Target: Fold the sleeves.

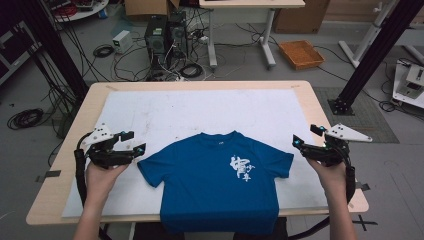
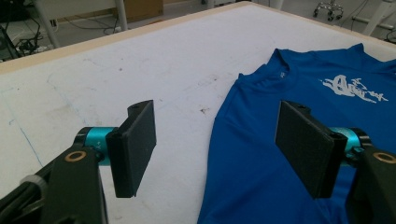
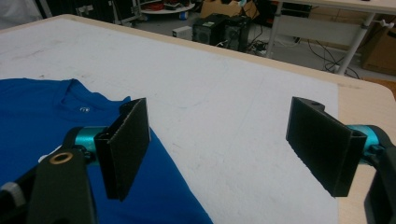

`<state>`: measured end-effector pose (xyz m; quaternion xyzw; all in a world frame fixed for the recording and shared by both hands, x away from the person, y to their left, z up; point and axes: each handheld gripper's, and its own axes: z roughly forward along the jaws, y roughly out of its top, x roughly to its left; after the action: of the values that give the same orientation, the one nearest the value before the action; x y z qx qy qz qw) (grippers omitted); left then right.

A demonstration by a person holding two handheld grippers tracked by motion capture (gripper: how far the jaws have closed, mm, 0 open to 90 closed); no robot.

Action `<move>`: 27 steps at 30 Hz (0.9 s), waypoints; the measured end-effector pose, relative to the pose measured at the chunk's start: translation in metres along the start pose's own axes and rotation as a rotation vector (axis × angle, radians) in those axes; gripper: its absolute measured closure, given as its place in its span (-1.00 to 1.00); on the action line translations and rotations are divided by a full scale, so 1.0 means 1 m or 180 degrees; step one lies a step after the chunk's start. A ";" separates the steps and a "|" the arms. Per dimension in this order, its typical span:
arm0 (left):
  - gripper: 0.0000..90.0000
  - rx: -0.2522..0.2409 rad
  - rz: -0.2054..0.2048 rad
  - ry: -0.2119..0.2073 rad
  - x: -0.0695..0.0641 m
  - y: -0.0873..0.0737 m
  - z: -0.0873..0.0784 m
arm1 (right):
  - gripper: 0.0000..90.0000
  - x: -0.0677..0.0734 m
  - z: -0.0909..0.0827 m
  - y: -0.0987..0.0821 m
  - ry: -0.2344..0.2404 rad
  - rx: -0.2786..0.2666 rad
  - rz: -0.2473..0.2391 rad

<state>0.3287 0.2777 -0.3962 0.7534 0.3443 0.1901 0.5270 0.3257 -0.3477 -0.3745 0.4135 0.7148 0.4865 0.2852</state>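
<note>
White tabletop (image 1: 200,107), blue tee (image 1: 217,175) flat at center, L gripper (image 1: 134,142) & R gripper (image 1: 306,136) both open, empty.

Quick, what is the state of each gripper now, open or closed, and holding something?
Left gripper: open, holds nothing, beside the sleeve of the blue T-shirt.
Right gripper: open, holds nothing, beside the other sleeve.

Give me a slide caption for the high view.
Blue T-shirt lies flat on the table, open left gripper and right gripper flanking its sleeves.

wooden table (image 1: 56,172) | white sheet (image 1: 165,110) on it — blue T-shirt (image 1: 215,185) flat
</note>
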 end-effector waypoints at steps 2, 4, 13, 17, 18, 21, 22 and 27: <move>-0.34 0.0025 0.0007 -0.0003 0.000 -0.001 0.000 | -0.52 0.000 -0.001 0.001 0.0003 -0.0016 -0.0011; -0.34 0.0034 0.0025 -0.0007 -0.001 -0.001 0.000 | -0.52 -0.001 -0.002 0.001 -0.0004 -0.0024 -0.0005; -0.34 0.0131 0.0046 -0.0048 -0.001 -0.003 0.005 | -0.52 -0.004 -0.002 0.001 -0.0025 -0.0032 0.0103; -0.34 0.0190 0.0014 -0.0040 -0.001 -0.005 0.005 | -0.52 -0.004 -0.002 0.002 -0.0017 -0.0065 0.0119; -0.34 0.0200 0.0008 -0.0045 0.000 -0.006 0.004 | -0.52 -0.004 -0.002 0.002 -0.0009 -0.0077 0.0117; -0.34 0.0208 -0.0064 -0.0041 0.003 -0.010 0.001 | -0.52 -0.003 -0.001 0.003 -0.0010 -0.0091 0.0107; -0.34 0.0222 -0.0089 -0.0052 0.004 -0.011 0.000 | -0.52 -0.003 0.000 0.003 -0.0007 -0.0085 0.0111; -0.32 0.0323 -0.0167 -0.0119 0.008 -0.017 -0.001 | -0.52 -0.002 0.002 0.004 0.0004 -0.0086 0.0094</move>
<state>0.3285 0.2878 -0.4122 0.7733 0.3633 0.1444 0.4992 0.3297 -0.3478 -0.3712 0.4198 0.7022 0.5006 0.2832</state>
